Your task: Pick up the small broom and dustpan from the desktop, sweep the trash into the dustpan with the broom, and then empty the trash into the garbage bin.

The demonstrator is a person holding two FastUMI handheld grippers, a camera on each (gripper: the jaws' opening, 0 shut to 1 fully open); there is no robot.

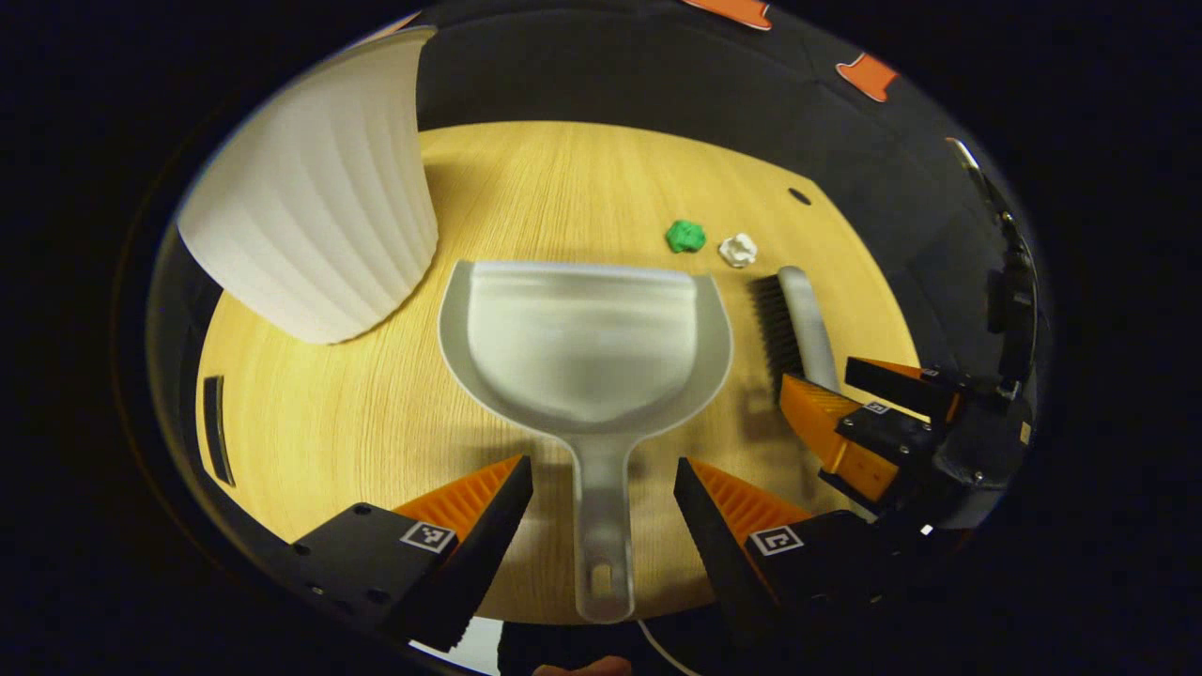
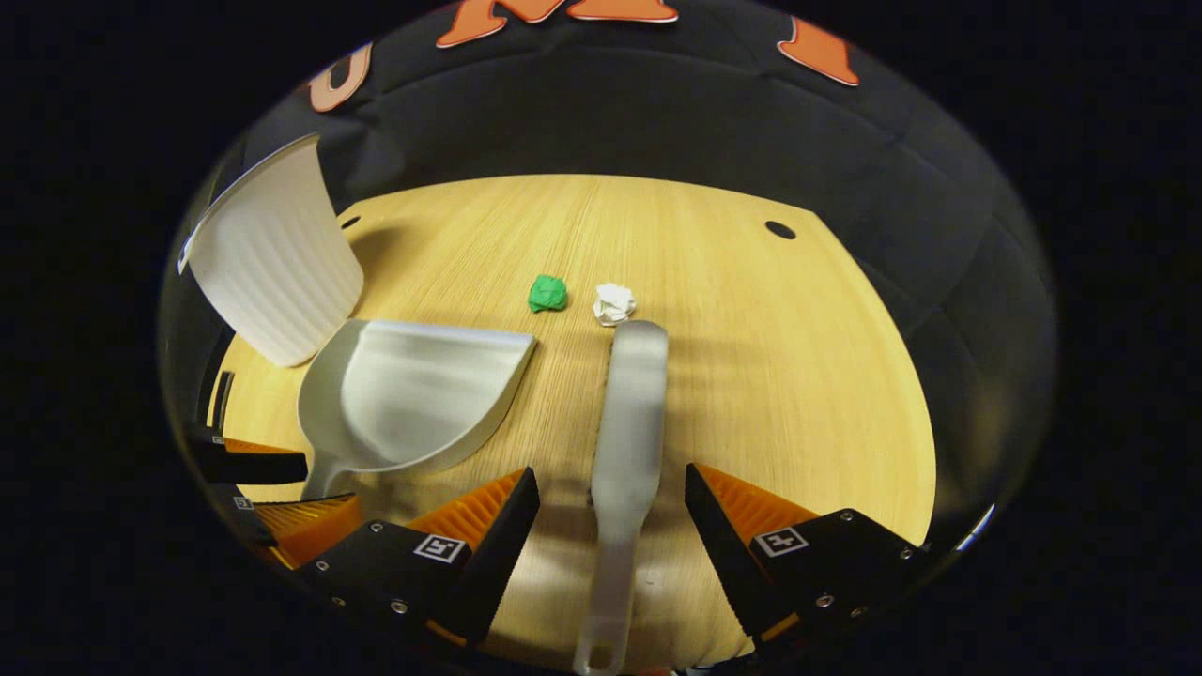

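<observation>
So, left gripper view, going left to right: white ribbed garbage bin (image 1: 315, 197) stands upright on the wooden desktop (image 1: 376, 413), far ahead and left of the left finger; its inside can't be seen from this angle. Grey dustpan (image 1: 592, 343) lies flat straight ahead of the left gripper (image 1: 603, 488), its pan holding nothing, and its handle runs back between the two fingers. Fingers are spread wide, gaps on both sides of the handle, nothing gripped. Ahead and right of the right finger: green crumpled trash ball (image 1: 685, 236) and white crumpled trash ball (image 1: 738, 249) sit just beside each other on the desktop, beyond the pan's front edge. Small broom (image 1: 793, 319) lies right of the dustpan, dark bristles facing the pan; the right gripper (image 1: 869, 408) sits at its near end.

Right gripper view, left to right: garbage bin (image 2: 272, 258) far left, interior hidden. Dustpan (image 2: 423, 394) ahead-left of the left finger, bare inside, left gripper (image 2: 268, 488) at its handle. Green ball (image 2: 547, 293) and white ball (image 2: 613, 303) lie ahead, the white one just off the broom's tip. Broom (image 2: 627, 441) runs straight between the right gripper's (image 2: 610, 512) fingers, which are released and apart from the handle.

Square coded marker tags on the finger mounts; no readable writing or brand anywhere.
</observation>
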